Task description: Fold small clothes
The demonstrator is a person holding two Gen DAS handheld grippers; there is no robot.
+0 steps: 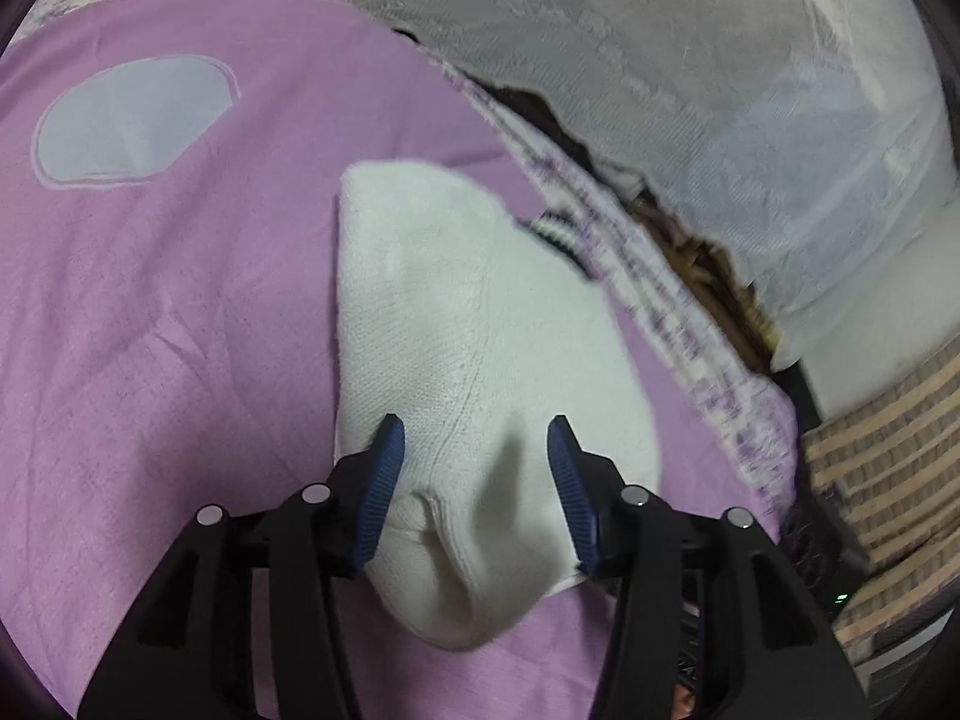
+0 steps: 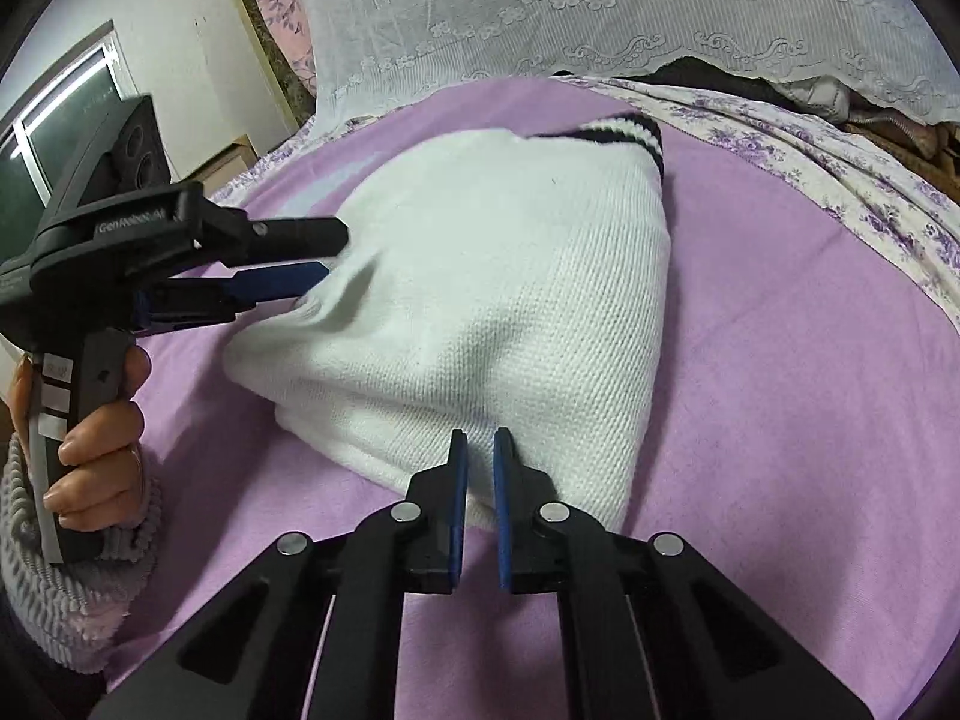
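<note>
A white knitted garment (image 1: 456,312) (image 2: 510,276) lies folded in a bundle on the purple sheet (image 2: 780,360), its black-and-white striped trim (image 2: 624,135) at the far end. My left gripper (image 1: 474,420) (image 2: 335,253) is open at the bundle's left edge. Its blue pads (image 1: 384,480) stand apart with a hump of the knit between them, not pressed. My right gripper (image 2: 481,435) hovers at the bundle's near edge, its pads nearly together with only a thin slit and no cloth caught in it.
A hand (image 2: 102,432) in a knit sleeve holds the left gripper's handle. White lace cloth (image 2: 600,12) (image 1: 660,60) covers bedding beyond the sheet's floral border (image 2: 870,192). The sheet has a pale oval patch (image 1: 132,120). A dark speaker (image 2: 141,144) stands far left.
</note>
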